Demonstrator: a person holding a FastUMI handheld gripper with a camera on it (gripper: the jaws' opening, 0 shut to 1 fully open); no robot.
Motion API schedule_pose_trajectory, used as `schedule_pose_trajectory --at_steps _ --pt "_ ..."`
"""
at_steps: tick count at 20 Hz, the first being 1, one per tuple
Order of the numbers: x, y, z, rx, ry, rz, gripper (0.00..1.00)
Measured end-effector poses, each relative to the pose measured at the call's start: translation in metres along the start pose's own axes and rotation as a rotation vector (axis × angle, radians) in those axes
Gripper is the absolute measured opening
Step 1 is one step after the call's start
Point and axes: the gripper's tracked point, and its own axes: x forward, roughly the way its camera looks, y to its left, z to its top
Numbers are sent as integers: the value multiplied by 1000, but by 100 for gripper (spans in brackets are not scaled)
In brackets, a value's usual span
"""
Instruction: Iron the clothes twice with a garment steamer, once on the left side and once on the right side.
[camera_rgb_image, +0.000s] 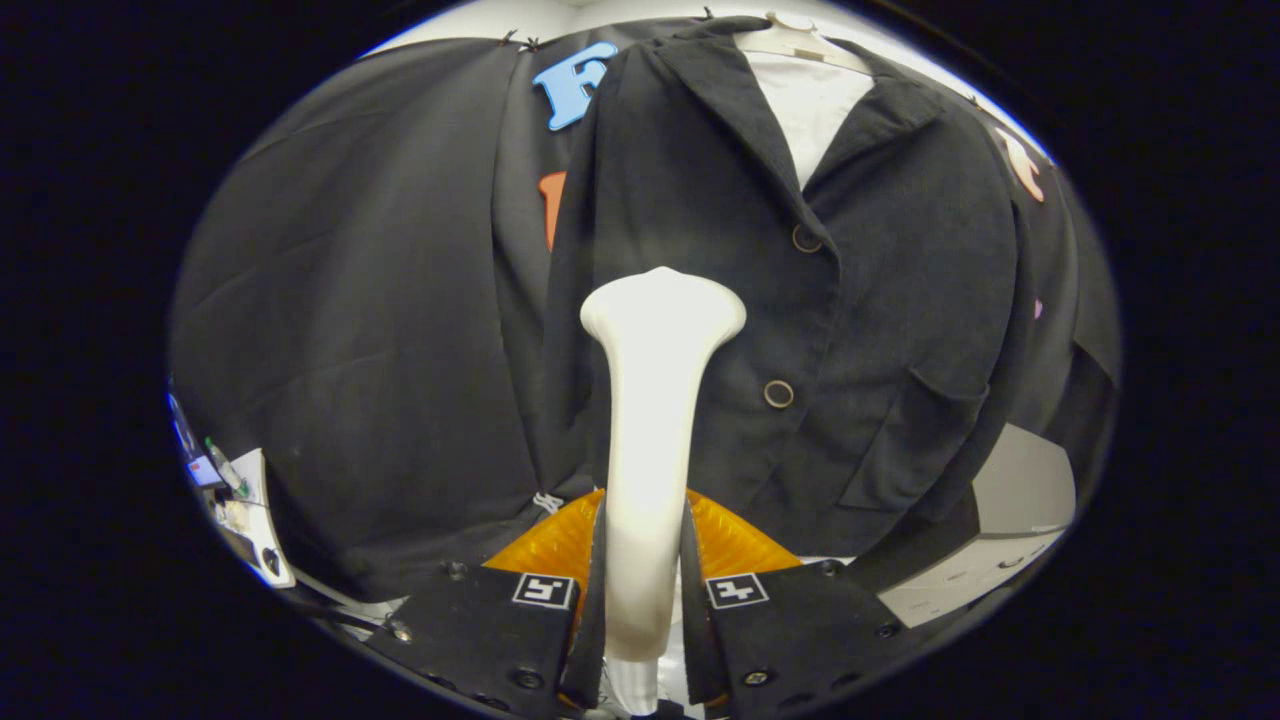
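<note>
Against the hanging black jacket (860, 330), left of its button line, sits the white steamer head (662, 310), the jaws of the gripper (645, 590) clenched on its handle; I judge a left-side pass underway, calling next for a slow stroke along the cloth

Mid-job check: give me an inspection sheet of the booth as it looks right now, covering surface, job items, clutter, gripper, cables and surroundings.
Surface: a white ledge shows beyond the jacket's lower hem, past the right finger.
Job's things: a dark jacket hangs on a hanger over a white lining; the white steamer stands upright between the fingers, its head against the jacket's left front panel.
Clutter: small items on a white shelf far off past the left finger, too small to name.
Gripper: gripper shut on the steamer's handle.
Cables: nothing seen.
Surroundings: black cloth wall behind the jacket.
</note>
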Motion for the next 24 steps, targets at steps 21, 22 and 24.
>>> schedule_pose_trajectory --at_steps 21,22,24 --pt "21 -1 -75 3 140 10 35" --pt "20 0 -77 9 144 14 35" --pt "21 -3 -78 16 146 16 35"
